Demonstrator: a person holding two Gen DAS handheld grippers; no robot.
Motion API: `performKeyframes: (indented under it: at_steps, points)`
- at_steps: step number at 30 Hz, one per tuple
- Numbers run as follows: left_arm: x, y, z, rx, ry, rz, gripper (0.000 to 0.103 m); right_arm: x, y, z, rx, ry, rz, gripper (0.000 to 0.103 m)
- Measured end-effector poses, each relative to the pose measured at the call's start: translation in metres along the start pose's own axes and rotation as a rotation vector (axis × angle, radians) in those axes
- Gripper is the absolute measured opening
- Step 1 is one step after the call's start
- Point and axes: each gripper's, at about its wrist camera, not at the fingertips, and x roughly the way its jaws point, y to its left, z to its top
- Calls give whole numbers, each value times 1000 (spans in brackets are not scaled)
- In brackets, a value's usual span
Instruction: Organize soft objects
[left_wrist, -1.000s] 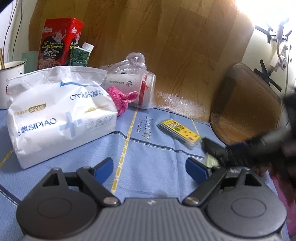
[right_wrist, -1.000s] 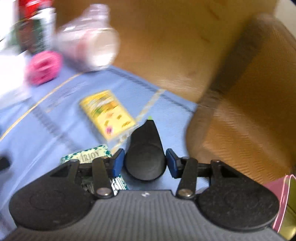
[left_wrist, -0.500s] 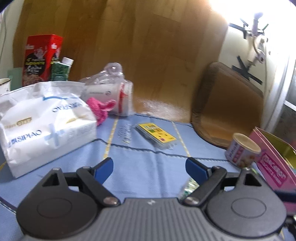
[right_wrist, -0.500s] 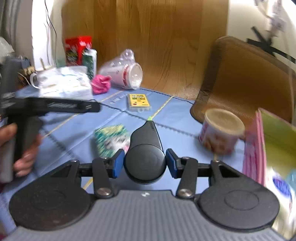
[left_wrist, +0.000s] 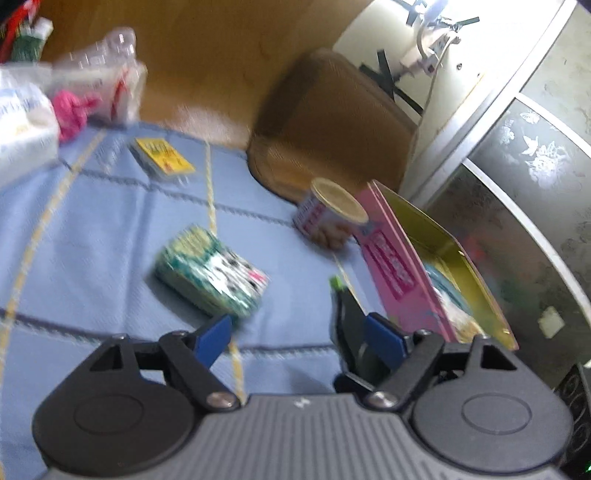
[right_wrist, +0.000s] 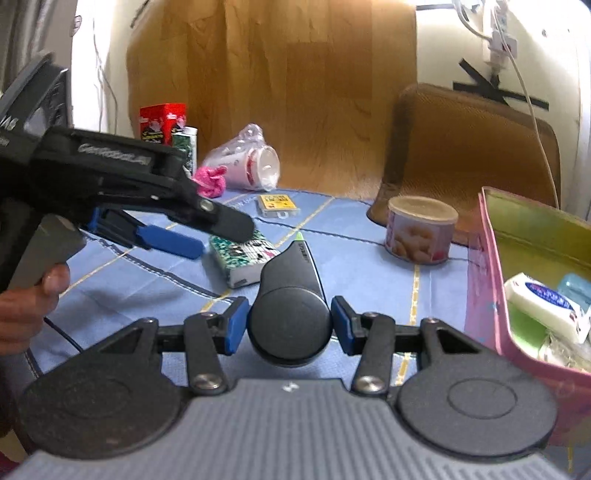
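Desk (right_wrist: 351, 273), blue cloth, most of both views. Pink box (right_wrist: 491, 288) at 3 o'clock in right view, lid up, packets already inside. Brown chair (right_wrist: 461, 147) at 1 o'clock behind it.

Green tissue pack (left_wrist: 210, 273), the soft thing I judge next, lies flat mid-desk, at 11 o'clock from my left claw (left_wrist: 299, 332) and just ahead of it. Left claw: wide, jaws have just been closing a little, nothing between them. Right claw (right_wrist: 288, 325): narrow, clamped on a black marker (right_wrist: 290, 295) pointing at 12.

Risks, as I judge them:
- Left view is smeared; closing now could clip only the pack's corner, and it would slide on the cloth.
- Marker tip sits beside my left claw at 3 o'clock; the two claws could knock together.
- Tin can (right_wrist: 421, 230) stands between pack and box, at 1 o'clock; a low carry could tip it.

Further off, 11 o'clock: yellow card pack (right_wrist: 279, 205), pink yarn (right_wrist: 210, 181), bagged cups (right_wrist: 243, 162). None in the way.
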Motion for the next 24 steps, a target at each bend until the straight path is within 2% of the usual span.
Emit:
performKeyframes:
  at_steps: [3,5,7,8,10,17,22,24]
  points:
    - [9,-1,-3,-48,59,-105,81,-7,3,-2,-15,-30,-19,51]
    - [15,-9,-2,-50,83,-138,78,-12,1,-2,-10,-52,-28,51]
    - [21,-20,2,-26,105,-166,60,-18,-1,0,-6,-78,-36,51]
    - [23,-28,5,-11,113,-179,56,-20,-2,1,-7,-90,-40,51]
    - [28,-45,12,27,123,-205,37,-25,-7,4,-9,-113,-55,51]
    - [63,-117,30,189,151,-232,35,-47,-40,3,32,-204,-183,52]
    - [102,-161,33,271,197,-245,35,-60,-78,-3,110,-231,-282,52]
    - [119,-171,30,301,211,-228,35,-60,-91,-7,134,-226,-317,52]
